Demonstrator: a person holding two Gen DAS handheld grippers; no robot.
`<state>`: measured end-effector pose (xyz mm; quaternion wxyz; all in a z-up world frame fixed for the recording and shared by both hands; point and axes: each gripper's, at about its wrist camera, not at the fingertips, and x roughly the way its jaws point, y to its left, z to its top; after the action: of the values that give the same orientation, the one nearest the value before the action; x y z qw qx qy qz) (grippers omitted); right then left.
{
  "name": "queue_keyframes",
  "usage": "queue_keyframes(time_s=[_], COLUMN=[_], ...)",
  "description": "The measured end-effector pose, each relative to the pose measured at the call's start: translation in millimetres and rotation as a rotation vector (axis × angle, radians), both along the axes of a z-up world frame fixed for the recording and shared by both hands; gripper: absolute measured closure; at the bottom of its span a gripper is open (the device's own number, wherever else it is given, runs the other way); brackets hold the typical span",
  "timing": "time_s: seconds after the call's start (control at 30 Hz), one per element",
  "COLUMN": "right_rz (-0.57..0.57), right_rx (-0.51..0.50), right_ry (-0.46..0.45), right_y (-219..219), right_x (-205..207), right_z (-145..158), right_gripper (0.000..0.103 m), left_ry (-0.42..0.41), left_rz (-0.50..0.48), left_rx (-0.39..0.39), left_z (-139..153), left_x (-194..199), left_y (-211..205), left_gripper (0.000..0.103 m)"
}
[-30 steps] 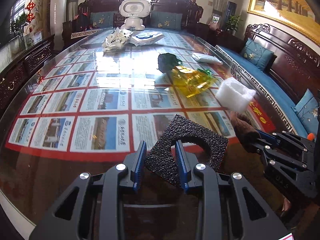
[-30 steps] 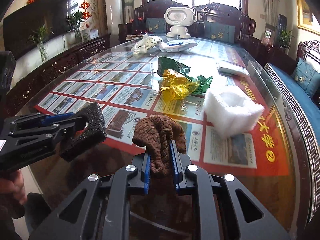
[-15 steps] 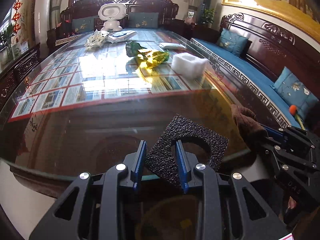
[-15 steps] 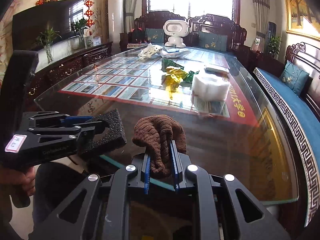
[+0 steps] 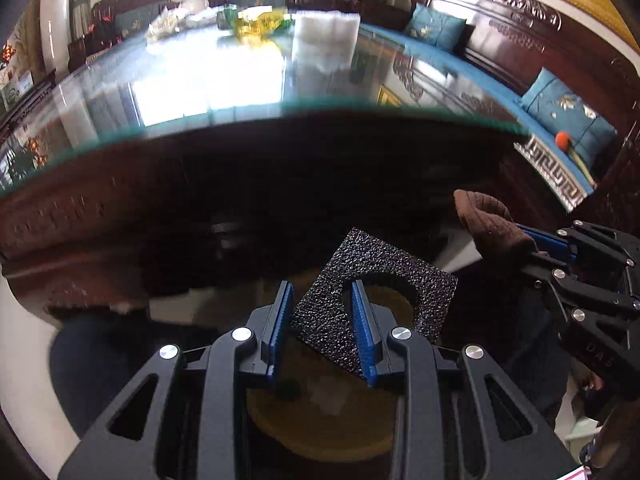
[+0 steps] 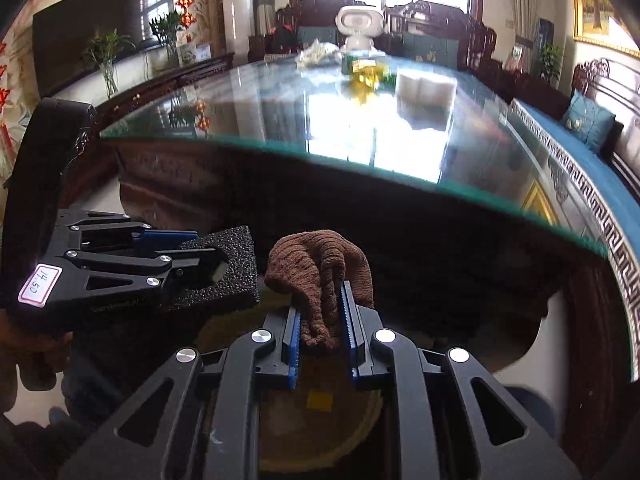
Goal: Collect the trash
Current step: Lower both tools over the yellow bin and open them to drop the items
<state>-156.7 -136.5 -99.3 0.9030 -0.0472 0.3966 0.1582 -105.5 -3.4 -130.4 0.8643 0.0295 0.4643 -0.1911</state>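
Pinching one corner of the black foam piece (image 5: 376, 292), left gripper (image 5: 322, 330) closed on it below the glass table (image 5: 224, 80) edge; looked light, stiff, safe by its solid corner. Right gripper (image 6: 322, 336) clamped on the soft brown cloth (image 6: 320, 268), limp, over a round yellowish bin (image 6: 320, 412) below.

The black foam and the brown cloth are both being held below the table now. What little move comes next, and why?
Probably lower both tools a bit over the round yellowish container beneath them, then let go. The left tool grips the black foam and the right tool grips the brown cloth, both past the glass table edge.
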Motion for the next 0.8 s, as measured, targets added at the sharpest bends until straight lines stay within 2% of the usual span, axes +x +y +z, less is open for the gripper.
queue_keyframes(time_s=[0.13,0.33,0.53,0.6,0.63,0.67,0.7,0.8], right_rz=[-0.020,-0.016,-0.018,-0.019,-0.018,-0.016,-0.017,-0.016], right_rx=[0.026,0.030,0.009,0.005,0.006,0.008,0.007,0.005], right_ry=[0.077,0.142,0.165,0.169,0.172,0.176,0.177,0.185], right_y=[-2,1,2,0,-1,-2,-4,-4], right_x=[-11,-10,-1,-4,-5,-5,-6,-4], right_z=[-29,-54,-60,-64,-66,-67,-68,-70], right_gripper=[0.086,0.086,0.086,0.086,0.086,0.086,0.086,0.086], left_ry=[0.079,0.180,0.240,0.255,0.261,0.264,0.260,0.265], left_rz=[-0.014,-0.017,-0.008,-0.014,-0.018,-0.019,-0.016,-0.031], left_rx=[0.021,0.061,0.064,0.068,0.073,0.081,0.084,0.088], left_z=[-36,-82,-104,-107,-108,-110,-110,-113], left_x=[-13,-15,-9,-6,-4,-3,-3,-3], left_y=[-7,-10,-14,-15,-15,-16,-16,-20], left_gripper=[0.072,0.072,0.071,0.064,0.047,0.024,0.020,0.017])
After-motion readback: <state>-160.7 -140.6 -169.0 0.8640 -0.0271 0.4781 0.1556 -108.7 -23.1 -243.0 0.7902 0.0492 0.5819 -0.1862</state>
